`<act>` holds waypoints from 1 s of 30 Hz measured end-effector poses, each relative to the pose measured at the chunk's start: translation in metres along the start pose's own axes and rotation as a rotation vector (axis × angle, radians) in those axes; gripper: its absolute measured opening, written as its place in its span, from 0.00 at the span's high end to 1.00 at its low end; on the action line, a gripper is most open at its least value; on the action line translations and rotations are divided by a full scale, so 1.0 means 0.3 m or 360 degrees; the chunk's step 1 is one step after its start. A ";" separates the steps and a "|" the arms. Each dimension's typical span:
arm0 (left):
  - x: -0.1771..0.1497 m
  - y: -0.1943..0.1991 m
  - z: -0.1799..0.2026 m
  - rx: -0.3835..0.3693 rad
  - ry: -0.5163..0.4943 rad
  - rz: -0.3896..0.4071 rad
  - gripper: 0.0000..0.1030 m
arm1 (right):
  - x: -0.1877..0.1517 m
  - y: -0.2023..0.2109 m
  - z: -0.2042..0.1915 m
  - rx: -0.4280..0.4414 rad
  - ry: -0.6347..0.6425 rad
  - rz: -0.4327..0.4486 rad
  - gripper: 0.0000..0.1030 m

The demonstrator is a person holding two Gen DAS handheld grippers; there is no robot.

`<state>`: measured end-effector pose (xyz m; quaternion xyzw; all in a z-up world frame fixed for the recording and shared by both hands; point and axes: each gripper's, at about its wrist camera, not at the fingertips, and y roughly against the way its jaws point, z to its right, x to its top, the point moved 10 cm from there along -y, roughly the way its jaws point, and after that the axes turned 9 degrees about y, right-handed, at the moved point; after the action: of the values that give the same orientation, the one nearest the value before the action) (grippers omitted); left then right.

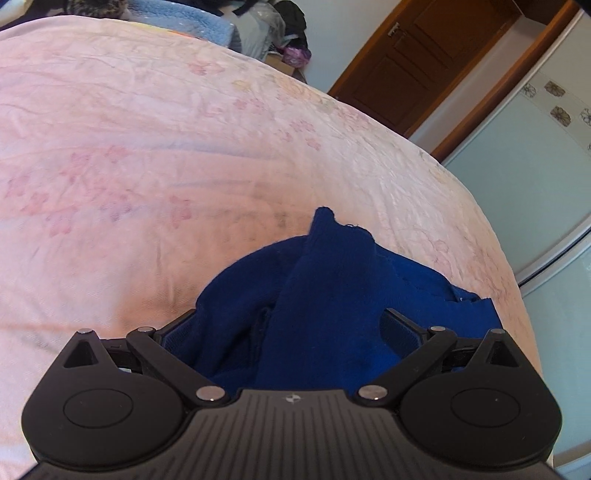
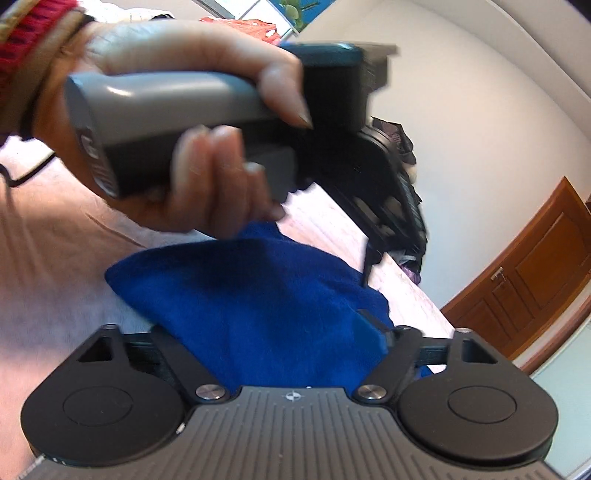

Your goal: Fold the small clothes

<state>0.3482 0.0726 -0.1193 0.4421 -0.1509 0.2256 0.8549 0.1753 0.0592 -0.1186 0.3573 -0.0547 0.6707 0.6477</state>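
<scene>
A: What sits nearest in the left wrist view?

B: The left hand-held gripper [image 1: 291, 325], low in the frame. Its jaws stand wide, and the blue garment [image 1: 317, 295] is bunched between them. The cloth hides the pads, so I cannot tell whether they press on it.

A: And the right one?

B: The right hand-held gripper [image 2: 273, 332] fills the bottom of its own view, with the same blue garment [image 2: 243, 295] heaped across the gap between its jaws. The jaws are partly open; the fabric covers the fingertips, so I cannot tell whether it is gripped.

A: Where does the garment lie?

B: On the bed [image 1: 147, 166], on a pale pink floral sheet, in the lower middle of both views, crumpled, with one fold poking upward.

A: Anything above it?

B: In the right wrist view, a hand [image 2: 177, 110] in the upper left holds the grey handle of the other gripper, just above the cloth. It is blurred.

A: Farther back?

B: A brown wooden door [image 1: 417, 62] at the upper right, and piled clothes [image 1: 273, 33] beyond the bed's far edge.
</scene>
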 end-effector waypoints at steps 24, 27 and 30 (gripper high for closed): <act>0.002 0.151 0.374 0.0294 -0.0334 0.0301 0.85 | -0.147 0.260 0.328 0.0144 -0.0691 0.0215 0.89; -0.016 0.155 0.460 0.0290 -0.0375 0.0328 0.85 | -0.213 0.304 0.395 0.0117 -0.0824 0.0219 0.89; -0.038 0.148 0.544 0.0293 -0.0441 0.0348 0.85 | -0.264 0.340 0.441 0.0052 -0.0860 0.0219 0.89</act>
<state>0.3057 -0.0422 -0.0020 0.5261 -0.2930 0.2671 0.7524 0.1293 -0.0932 -0.0246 0.5289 -0.2388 0.5944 0.5567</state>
